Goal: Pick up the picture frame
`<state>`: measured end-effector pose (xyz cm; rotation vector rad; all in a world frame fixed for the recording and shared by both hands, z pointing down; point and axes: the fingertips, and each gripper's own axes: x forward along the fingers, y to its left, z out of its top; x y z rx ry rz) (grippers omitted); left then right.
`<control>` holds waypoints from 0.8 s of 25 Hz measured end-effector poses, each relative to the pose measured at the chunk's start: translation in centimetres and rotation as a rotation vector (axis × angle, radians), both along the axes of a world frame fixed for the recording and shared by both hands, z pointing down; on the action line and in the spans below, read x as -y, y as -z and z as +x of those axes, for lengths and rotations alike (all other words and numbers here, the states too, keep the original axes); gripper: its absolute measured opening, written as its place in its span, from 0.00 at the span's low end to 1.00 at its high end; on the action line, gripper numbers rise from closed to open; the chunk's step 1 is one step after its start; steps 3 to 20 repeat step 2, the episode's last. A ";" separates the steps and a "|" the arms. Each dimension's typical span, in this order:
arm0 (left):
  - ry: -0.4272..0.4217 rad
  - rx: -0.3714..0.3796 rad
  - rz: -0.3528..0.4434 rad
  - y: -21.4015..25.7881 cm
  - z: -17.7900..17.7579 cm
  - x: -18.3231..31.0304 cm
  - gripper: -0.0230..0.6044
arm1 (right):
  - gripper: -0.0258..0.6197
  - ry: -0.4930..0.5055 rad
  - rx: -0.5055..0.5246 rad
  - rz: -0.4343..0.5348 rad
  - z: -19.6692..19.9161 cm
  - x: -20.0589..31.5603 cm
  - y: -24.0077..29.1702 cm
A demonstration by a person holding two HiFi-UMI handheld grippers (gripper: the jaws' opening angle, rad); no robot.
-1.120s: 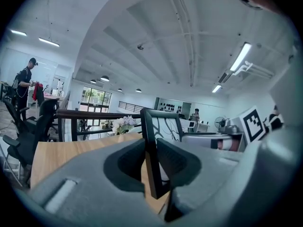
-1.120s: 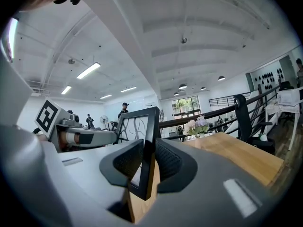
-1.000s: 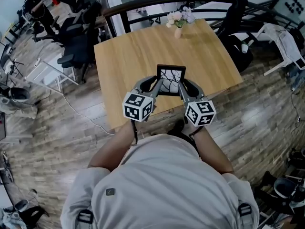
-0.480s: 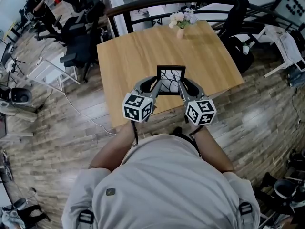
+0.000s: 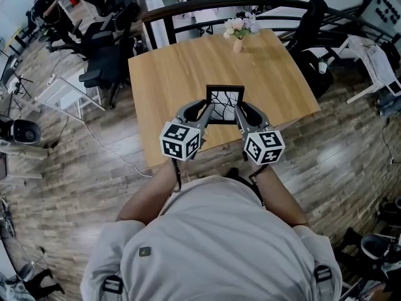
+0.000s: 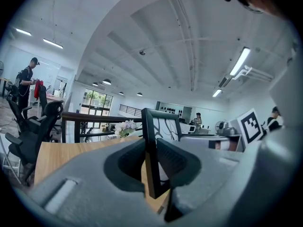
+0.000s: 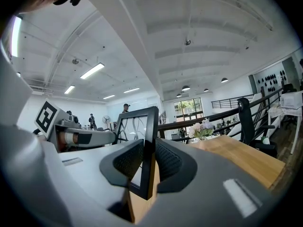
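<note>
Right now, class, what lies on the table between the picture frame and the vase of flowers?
Nothing: in the head view only bare wooden table top runs from the picture frame to the vase of flowers.

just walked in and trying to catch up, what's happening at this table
A person holds a gripper in each hand, both clamped on a black picture frame at the near side of the wooden table. The left gripper has its jaws on the frame's left edge, the right gripper on its right edge, and it stands upright between them. Whether it has left the tabletop is unclear. A vase of flowers sits at the far edge.
</note>
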<state>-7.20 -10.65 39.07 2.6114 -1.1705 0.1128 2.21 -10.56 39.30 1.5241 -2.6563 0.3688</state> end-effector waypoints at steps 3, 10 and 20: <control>0.002 -0.002 0.002 0.1 -0.4 0.1 0.16 | 0.18 0.003 -0.002 0.005 -0.4 0.1 0.1; 0.002 -0.002 0.002 0.1 -0.4 0.1 0.16 | 0.18 0.003 -0.002 0.005 -0.4 0.1 0.1; 0.002 -0.002 0.002 0.1 -0.4 0.1 0.16 | 0.18 0.003 -0.002 0.005 -0.4 0.1 0.1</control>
